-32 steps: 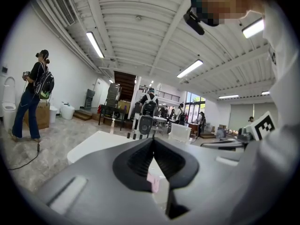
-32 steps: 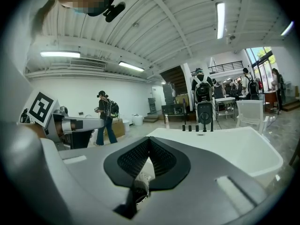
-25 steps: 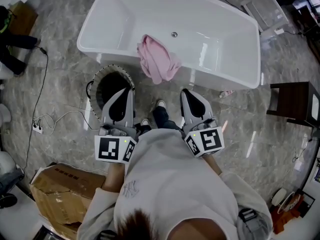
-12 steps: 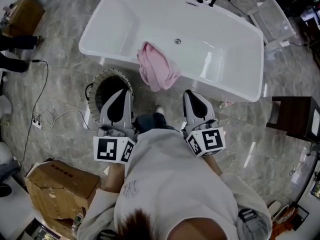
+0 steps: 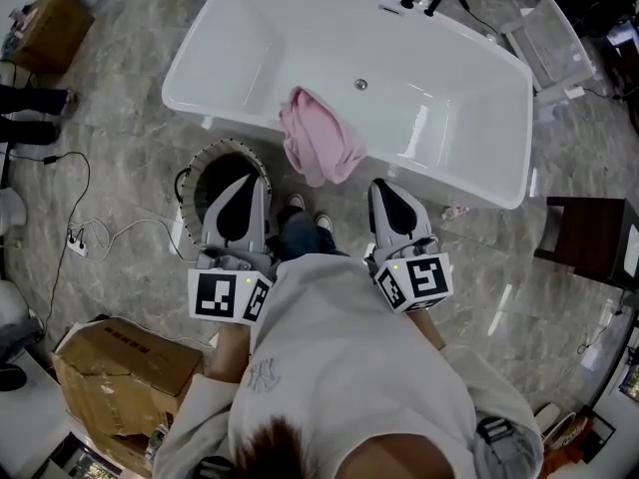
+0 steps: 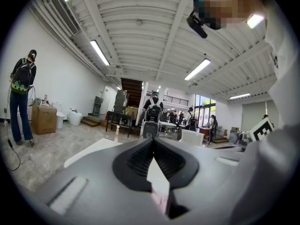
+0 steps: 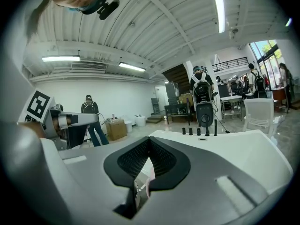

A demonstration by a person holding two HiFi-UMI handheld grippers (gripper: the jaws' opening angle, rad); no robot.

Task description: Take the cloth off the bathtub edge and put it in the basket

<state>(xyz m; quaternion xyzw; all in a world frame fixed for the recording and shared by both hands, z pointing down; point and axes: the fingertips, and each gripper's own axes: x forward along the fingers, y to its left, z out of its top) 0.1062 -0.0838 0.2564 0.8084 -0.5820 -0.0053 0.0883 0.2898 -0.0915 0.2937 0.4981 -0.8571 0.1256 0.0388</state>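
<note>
On the near rim of the glossy white bathtub (image 5: 240, 28) hangs the crumpled pink cloth (image 5: 319, 146), near the round dark floor basket (image 5: 203, 155). Your right hand-held gripper (image 5: 380, 184) and left hand-held gripper (image 5: 260, 179) are closed, empty. Open the right, pinch the bunched top.

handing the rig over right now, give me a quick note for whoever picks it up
Left claw: shut, empty, held above the basket in the head view.
Right claw: shut, empty, short of the bathtub.
Pink cloth: draped over the bathtub's near edge, not gripped.
Done: nothing yet.
Left: open a claw, grip the cloth, lift it off the edge, drop it in the basket on the floor beside the tub.
</note>
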